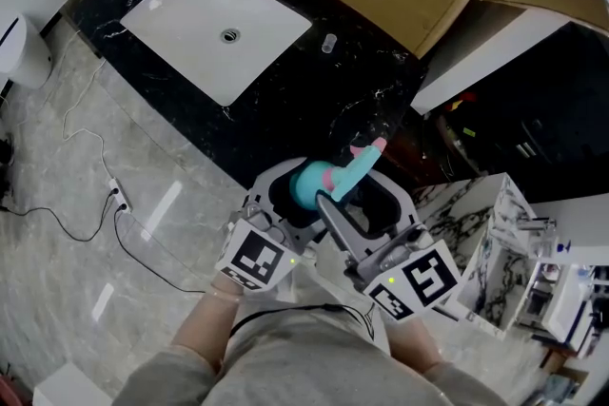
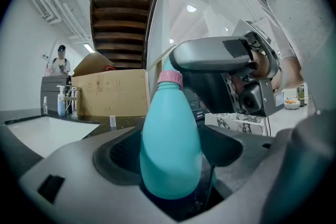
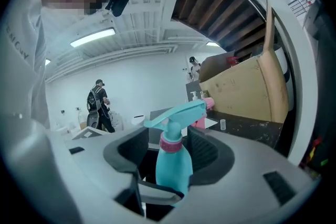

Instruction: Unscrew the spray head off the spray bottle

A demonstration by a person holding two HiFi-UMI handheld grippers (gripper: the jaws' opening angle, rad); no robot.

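Main risk: the bottle [image 2: 170,134] may spin in its clamp when the head is twisted, so the thread never loosens. The smooth, round body would cause this.
Lesser risk: the right fingers [image 3: 220,160] may close on the trigger instead of the collar [image 3: 170,143], then slip or squirt.
Left gripper [image 2: 170,157]: fingers [image 2: 79,165] clamped on the bottle's body.
Right gripper [image 3: 170,160]: fingers apart around the neck, not pressing.
Bottle: teal and smooth, held in the air just short of the black counter [image 1: 314,109].
Spray head [image 3: 176,113]: teal with a pink tip, not yet off.
Collar: pink ring at the neck.
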